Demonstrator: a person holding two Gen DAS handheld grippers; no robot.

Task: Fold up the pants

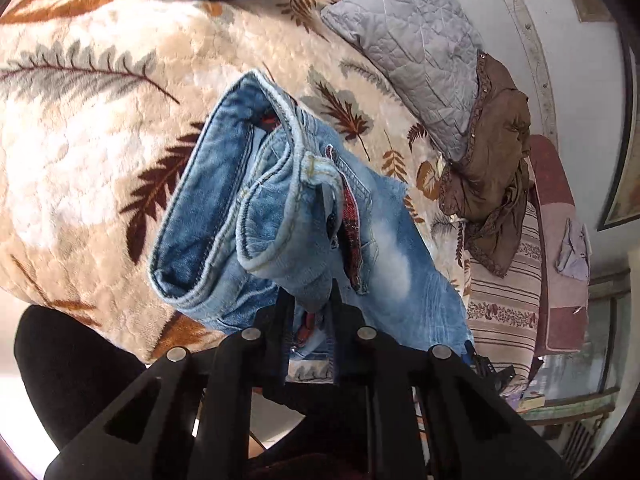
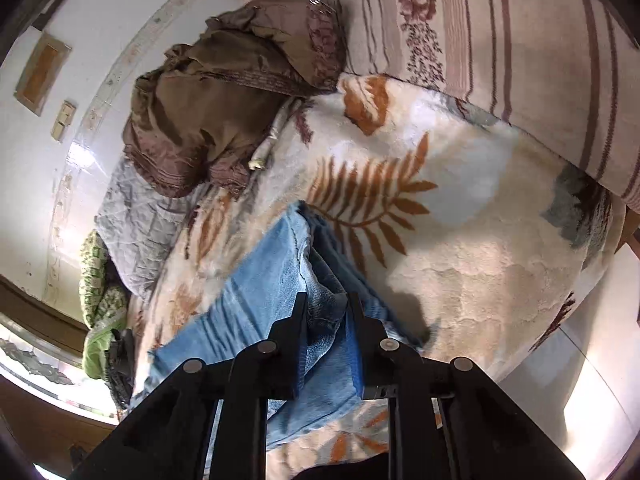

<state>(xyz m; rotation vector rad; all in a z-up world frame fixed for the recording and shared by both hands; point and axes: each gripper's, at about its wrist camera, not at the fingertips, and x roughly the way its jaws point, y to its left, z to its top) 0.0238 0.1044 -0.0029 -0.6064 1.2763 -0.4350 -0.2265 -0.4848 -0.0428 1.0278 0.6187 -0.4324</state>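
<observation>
Jeans [image 1: 280, 208]: one pair, pinched by two grippers, left gripper [image 1: 310, 300], right gripper [image 2: 326, 304].

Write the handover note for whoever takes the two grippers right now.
Left gripper: shut on the jeans at the waistband end.
Right gripper: shut on a bunched fold of the jeans.
The jeans hang from both grippers over the leaf-print blanket; part trails on it.
Done: both ends gripped.
Left: lay the jeans down and finish the fold.
</observation>
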